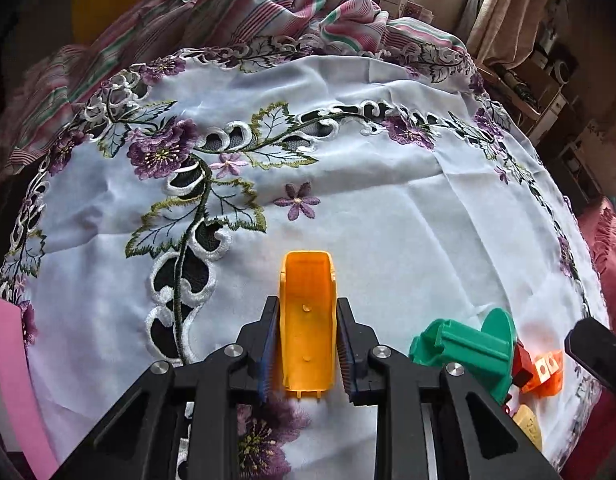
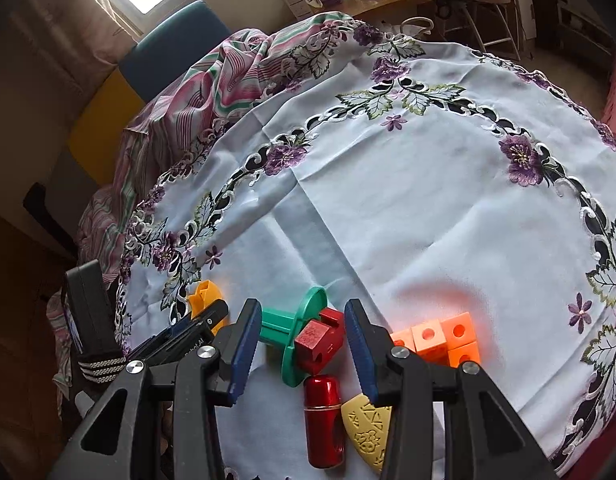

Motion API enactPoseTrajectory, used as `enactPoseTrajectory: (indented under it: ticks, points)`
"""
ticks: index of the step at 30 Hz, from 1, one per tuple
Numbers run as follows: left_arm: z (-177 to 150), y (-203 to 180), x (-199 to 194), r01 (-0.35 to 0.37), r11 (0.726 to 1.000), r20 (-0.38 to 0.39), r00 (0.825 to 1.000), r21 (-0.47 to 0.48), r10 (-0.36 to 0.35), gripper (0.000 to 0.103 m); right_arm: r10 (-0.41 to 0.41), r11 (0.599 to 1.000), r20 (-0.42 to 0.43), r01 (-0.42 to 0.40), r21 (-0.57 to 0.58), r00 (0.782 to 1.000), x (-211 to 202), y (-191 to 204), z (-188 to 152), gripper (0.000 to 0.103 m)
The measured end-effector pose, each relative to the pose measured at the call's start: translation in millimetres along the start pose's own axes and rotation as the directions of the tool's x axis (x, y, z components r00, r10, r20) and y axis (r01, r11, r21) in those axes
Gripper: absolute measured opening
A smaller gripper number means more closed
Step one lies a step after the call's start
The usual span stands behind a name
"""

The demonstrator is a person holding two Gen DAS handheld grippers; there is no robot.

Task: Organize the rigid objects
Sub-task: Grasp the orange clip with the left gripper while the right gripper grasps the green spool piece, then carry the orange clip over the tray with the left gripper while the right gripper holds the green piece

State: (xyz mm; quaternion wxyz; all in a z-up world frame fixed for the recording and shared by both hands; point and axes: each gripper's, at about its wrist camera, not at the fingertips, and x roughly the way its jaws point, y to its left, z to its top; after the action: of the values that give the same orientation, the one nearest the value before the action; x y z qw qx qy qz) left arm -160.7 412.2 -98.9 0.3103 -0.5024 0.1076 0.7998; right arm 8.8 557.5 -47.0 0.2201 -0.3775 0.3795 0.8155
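Observation:
My left gripper (image 1: 308, 303) is shut on a yellow-orange trough-shaped plastic piece (image 1: 306, 280), one pad against each long side, low over the embroidered white tablecloth (image 1: 388, 200). To its right lie a green spool (image 1: 468, 344) and orange cube blocks (image 1: 546, 372). My right gripper (image 2: 301, 305) hangs open above the green spool (image 2: 283, 326) and a red block (image 2: 320, 340), touching neither. A red cylinder (image 2: 324, 420), a yellow triangular piece (image 2: 368, 428) and the orange cubes (image 2: 440, 340) lie close by. In the right wrist view the left gripper (image 2: 211, 314) with the yellow piece (image 2: 203, 294) shows at the left.
A striped pink and green cloth (image 1: 267, 8) is bunched at the far side of the table. A pink edge (image 1: 7, 380) shows at the near left and a red cushion (image 1: 612, 248) at the right. A blue chair back (image 2: 175, 44) stands behind the table.

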Motion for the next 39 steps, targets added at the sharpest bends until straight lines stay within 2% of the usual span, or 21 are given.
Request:
enactPoseTrajectory:
  ticks: [9,14,18,21,25,29,31,33,35,37,39]
  points:
    - [-51.5,25.5,-49.1,0.012,1.000,0.024,1.000,-0.018,-0.012,0.027,-0.022,0.999,-0.026,0.021,-0.041,0.999,6.3,5.0,-4.4,0.043]
    - [-78.0,32.5,-87.1,0.038,0.999,0.063,0.997,-0.017,-0.037,0.027,-0.064,0.986,-0.063,0.054,-0.157,0.996,15.9,22.2,-14.4,0.043]
    - [-94.9,37.1,-120.1,0.052,0.999,0.113,0.992,0.005,-0.052,0.027,-0.093,0.950,-0.080,0.065,-0.304,0.992,23.3,47.0,-24.8,0.043]
    - [-105.6,43.2,-137.8,0.066,0.998,0.133,0.989,0.005,-0.066,0.027,-0.141,0.892,-0.075,0.093,-0.442,0.987,29.9,68.3,-31.1,0.043]
    - [-117.1,55.6,-156.2,0.090,0.996,0.150,0.985,-0.018,-0.086,0.027,-0.215,0.746,-0.044,0.135,-0.652,0.976,39.5,94.5,-33.2,0.043]
    - [-127.6,69.0,-168.5,0.104,0.993,0.159,0.983,-0.051,-0.095,0.027,-0.329,0.600,-0.071,0.151,-0.785,0.942,65.0,104.5,-32.8,0.044]
    - [-132.1,75.1,-174.2,0.106,0.992,0.163,0.982,-0.064,-0.094,0.027,-0.389,0.556,-0.065,0.178,-0.812,0.919,80.7,103.3,-31.4,0.044]
    - [-136.8,80.0,-179.0,0.100,0.992,0.166,0.982,-0.071,-0.087,0.027,-0.416,0.555,-0.097,0.168,-0.815,0.904,95.3,99.6,-30.7,0.041]
    - [-141.4,84.9,-183.5,0.091,0.993,0.173,0.982,-0.078,-0.076,0.027,-0.443,0.559,-0.119,0.170,-0.812,0.888,106.5,95.8,-34.3,0.030]
    - [-146.2,91.4,-187.6,0.078,0.993,0.180,0.982,-0.090,-0.061,0.027,-0.413,0.593,-0.122,0.165,-0.788,0.902,103.2,97.8,-37.5,0.030]
    - [-150.4,98.7,-191.3,0.071,0.992,0.185,0.981,-0.104,-0.051,0.027,-0.340,0.642,-0.169,0.097,-0.761,0.925,96.0,101.2,-44.7,0.030]
